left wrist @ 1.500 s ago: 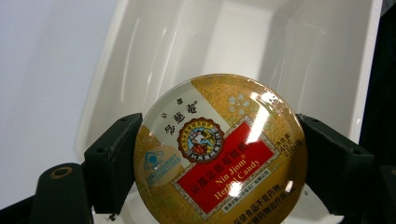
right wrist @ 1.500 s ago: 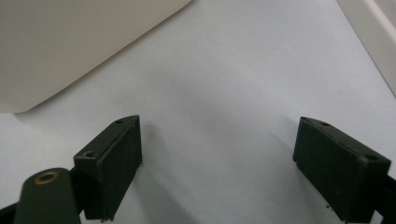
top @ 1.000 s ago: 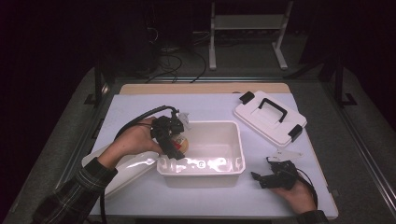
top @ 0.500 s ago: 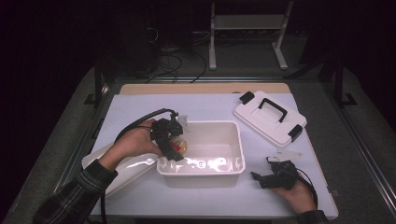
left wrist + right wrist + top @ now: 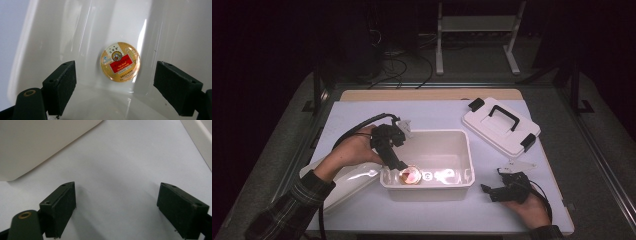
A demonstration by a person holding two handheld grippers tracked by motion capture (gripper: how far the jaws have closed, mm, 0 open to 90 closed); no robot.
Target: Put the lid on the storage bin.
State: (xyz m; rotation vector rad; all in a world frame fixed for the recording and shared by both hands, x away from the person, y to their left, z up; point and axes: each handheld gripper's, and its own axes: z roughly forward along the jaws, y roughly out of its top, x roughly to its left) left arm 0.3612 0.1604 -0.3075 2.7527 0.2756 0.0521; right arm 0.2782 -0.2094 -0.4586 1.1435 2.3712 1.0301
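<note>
1. Lying flat on the floor of the white plastic bin [image 5: 464,150], at its near-left corner: one round candy tin [image 5: 120,61], amber-gold with a red label band and a small emblem above it. In the high view the tin [image 5: 410,175] glows orange under the light.
2. Left gripper [image 5: 398,162]: reaches down over the bin's left rim, angled toward the tin. The left gripper view shows its jaws spread wide, one on each side of the tin and well clear of it, holding nothing.
3. White plastic bin: rectangular, open-topped, set mid-table on the white table cover [image 5: 437,112].
4. Right gripper [image 5: 493,190]: rests on the table cover just right of the bin's near-right corner, in the person's right hand [image 5: 527,205]. The right gripper view shows its jaws wide apart over bare cover, empty.
5. White lid with black handle and black latches [image 5: 501,123]: lies on the cover to the far right of the bin, apart from it.
6. Second white lid or tray [image 5: 347,177]: lies left of the bin, partly under the left forearm in a plaid sleeve [image 5: 292,210].
</note>
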